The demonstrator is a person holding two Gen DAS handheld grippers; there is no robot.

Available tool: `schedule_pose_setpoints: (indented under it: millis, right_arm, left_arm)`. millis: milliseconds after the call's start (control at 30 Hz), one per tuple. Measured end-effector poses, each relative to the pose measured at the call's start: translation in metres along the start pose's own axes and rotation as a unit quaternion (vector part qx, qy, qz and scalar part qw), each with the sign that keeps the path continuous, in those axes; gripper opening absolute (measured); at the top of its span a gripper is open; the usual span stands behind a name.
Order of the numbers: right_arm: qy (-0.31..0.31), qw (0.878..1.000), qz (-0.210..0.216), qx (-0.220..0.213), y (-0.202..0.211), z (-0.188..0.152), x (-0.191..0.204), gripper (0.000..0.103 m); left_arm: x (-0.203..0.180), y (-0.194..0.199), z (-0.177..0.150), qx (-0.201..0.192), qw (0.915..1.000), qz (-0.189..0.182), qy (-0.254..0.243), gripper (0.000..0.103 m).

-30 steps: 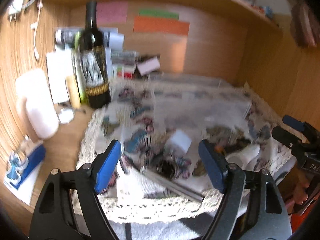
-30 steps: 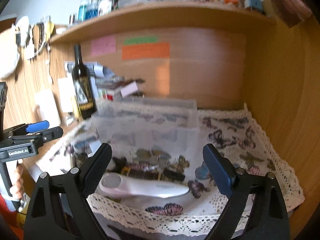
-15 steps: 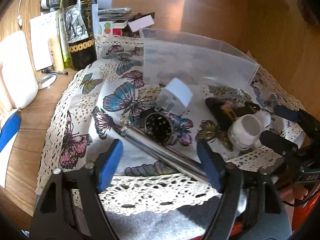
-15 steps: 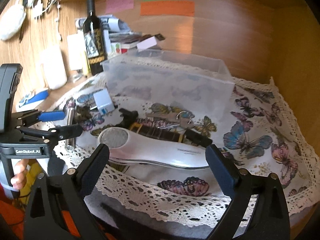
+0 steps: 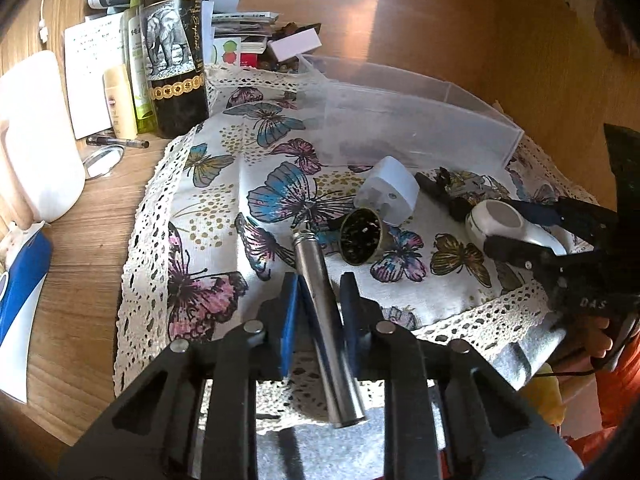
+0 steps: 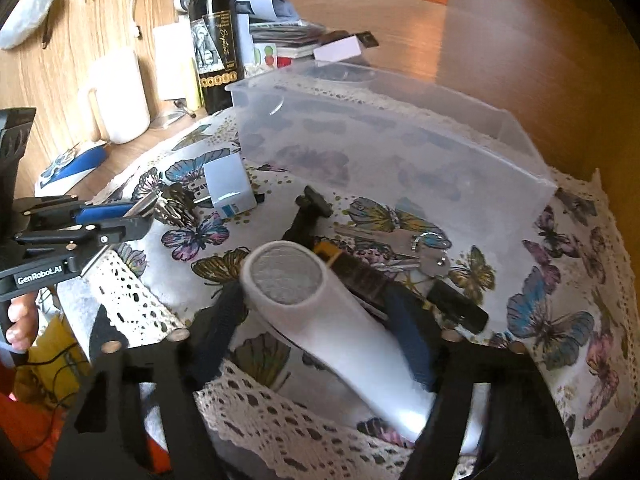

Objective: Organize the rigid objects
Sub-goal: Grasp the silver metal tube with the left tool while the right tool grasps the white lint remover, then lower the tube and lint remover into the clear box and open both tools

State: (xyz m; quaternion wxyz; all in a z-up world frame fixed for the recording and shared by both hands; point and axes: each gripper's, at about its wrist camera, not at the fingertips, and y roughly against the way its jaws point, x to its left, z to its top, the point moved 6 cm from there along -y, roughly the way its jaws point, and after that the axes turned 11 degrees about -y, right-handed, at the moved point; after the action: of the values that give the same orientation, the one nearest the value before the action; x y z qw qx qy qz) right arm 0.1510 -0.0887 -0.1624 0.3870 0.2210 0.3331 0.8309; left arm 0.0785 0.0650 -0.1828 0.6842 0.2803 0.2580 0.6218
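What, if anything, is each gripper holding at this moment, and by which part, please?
The left gripper is closed around the metal tube at mid-length. The right gripper straddles the white device just behind its round head; firm contact cannot be told.

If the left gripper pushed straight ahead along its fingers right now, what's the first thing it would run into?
Probably the round brass-rimmed cup just ahead. The left gripper already flanks the silver metal tube, which points toward that cup; the white plug adapter lies just beyond. Depth is uncertain through the fisheye.
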Motion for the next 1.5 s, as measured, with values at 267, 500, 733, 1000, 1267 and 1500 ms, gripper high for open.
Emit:
schedule_pose_setpoints:
  millis: [267,500,733,1000,1267,1500]
  right_arm:
    - [0.015,1.000,-0.021,-0.002,0.004,0.001,0.003,0.045]
    - [0.009,0.999,0.004,0.036,-0.003,-0.008,-0.005,0.038]
    - [-0.011,1.000,-0.003,-0.015,0.017,0.009,-0.012,0.038]
    - [-0.038,0.995,-0.011,-0.097,0.059,0.054,-0.027,0.038]
    - [-0.057,0.987,-0.018,-0.149,0.081,0.097,-0.043,0.036]
    - [-0.068,0.981,-0.017,-0.183,0.094,0.139,-0.053,0.036]
  left_arm:
    - [0.001,-0.003,0.001,-0.006,0.9999,0.002,-0.011,0.015]
    - [0.006,0.004,0.004,-0.013,0.9999,0.004,0.006,0.015]
    - [0.006,0.021,0.026,-0.044,0.9990,0.002,0.004,0.015]
    - [0.002,0.037,0.072,-0.090,0.9958,-0.006,-0.012,0.015]
    - [0.005,0.043,0.118,-0.121,0.9924,-0.015,-0.016,0.015]
    - [0.013,0.032,0.154,-0.126,0.9919,-0.018,-0.009,0.015]
